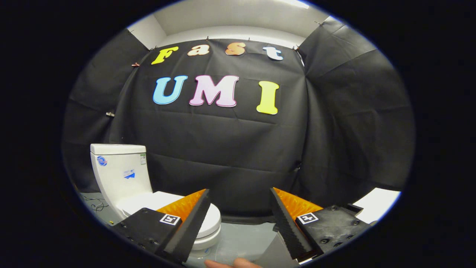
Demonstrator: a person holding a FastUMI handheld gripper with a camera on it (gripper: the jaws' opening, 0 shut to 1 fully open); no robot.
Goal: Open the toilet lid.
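Note:
A white toilet stands to the left against the black cloth wall, side-on, with its tank upright at the back. Its lid lies flat and closed over the bowl, partly hidden behind my left finger. My gripper is open, its two fingers spread wide with nothing between them. It hovers above and to the right of the bowl, apart from the lid. The right finger points at the cloth wall beyond.
Grey floor runs between the toilet and the cloth wall. Loose cables lie on the floor behind the tank. A white flat surface sits off to the right. A fingertip of a person's hand shows below the fingers.

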